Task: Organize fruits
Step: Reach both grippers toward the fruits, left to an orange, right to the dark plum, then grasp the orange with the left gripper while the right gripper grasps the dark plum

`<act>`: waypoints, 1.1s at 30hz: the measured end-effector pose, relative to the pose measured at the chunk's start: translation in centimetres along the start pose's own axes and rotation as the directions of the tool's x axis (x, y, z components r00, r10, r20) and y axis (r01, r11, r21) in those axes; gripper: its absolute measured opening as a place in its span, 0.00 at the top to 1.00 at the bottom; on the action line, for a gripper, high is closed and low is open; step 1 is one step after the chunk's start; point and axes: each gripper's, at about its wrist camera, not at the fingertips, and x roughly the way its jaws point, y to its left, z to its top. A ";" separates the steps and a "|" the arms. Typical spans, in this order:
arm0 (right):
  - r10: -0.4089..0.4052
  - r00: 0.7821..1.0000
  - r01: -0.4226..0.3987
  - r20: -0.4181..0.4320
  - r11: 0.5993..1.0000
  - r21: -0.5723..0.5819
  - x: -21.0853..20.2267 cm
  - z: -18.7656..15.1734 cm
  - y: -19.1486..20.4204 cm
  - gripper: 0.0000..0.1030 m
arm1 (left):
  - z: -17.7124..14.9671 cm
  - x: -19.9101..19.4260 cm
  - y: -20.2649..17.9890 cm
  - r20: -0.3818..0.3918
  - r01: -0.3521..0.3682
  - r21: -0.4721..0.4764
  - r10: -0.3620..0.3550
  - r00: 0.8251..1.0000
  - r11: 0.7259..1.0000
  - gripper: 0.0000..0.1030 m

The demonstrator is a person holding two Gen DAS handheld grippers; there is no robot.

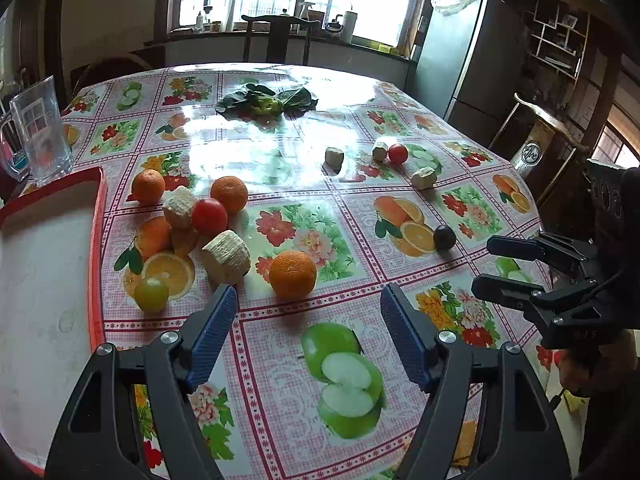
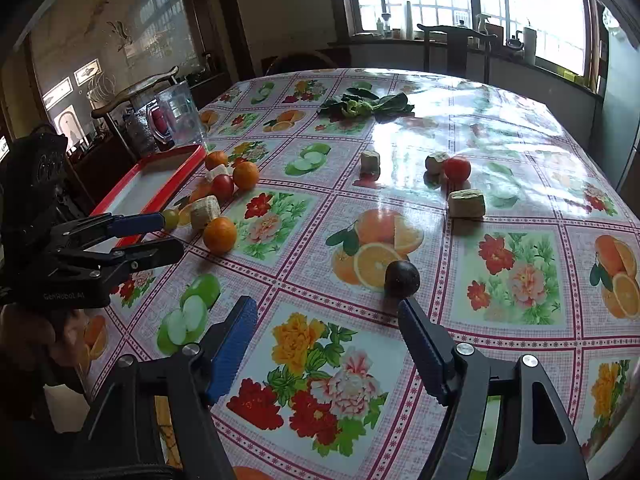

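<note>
1. We are holding the left gripper (image 1: pixel 308 312) with its jaws standing wide and empty, the ribbed blue pads (image 1: pixel 214 334) framing bare tablecloth just short of the nearest orange (image 1: pixel 292 273).
2. We are holding the right gripper (image 2: pixel 328 332) the same way, jaws apart with nothing between them, the dark round plum (image 2: pixel 402 278) lying just beyond the tip of one finger.
3. Both tools are tilting down toward the bench (image 1: pixel 400 80), which we judge suits a scoop from above onto round fruit that would roll under a sideways push.
4. The fruits are lying loose on the glossy, flower-printed oilcloth: three more oranges, a smooth red tomato (image 1: pixel 209 216), a pale green grape-like fruit (image 1: pixel 151 293) and rough, fibrous cream chunks (image 1: pixel 226 256) are clustering beside the red-rimmed tray (image 1: pixel 97 240).
5. A second tomato (image 1: pixel 398 153) and more chunks are sitting farther off, well apart from that cluster.
6. The tray is standing empty with a flat white floor, so we judge it the likely destination and sorting not yet begun.
7. A clear plastic jug (image 1: pixel 38 132) and leafy greens (image 1: pixel 266 100) are resting beyond.
</note>
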 end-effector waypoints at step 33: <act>-0.006 1.000 0.009 -0.030 0.996 0.086 2.2 0.4 -0.9 0.77 | -0.6 1.5 0.5 -0.067 0.064 0.000 -0.064 0.996 0.998 0.70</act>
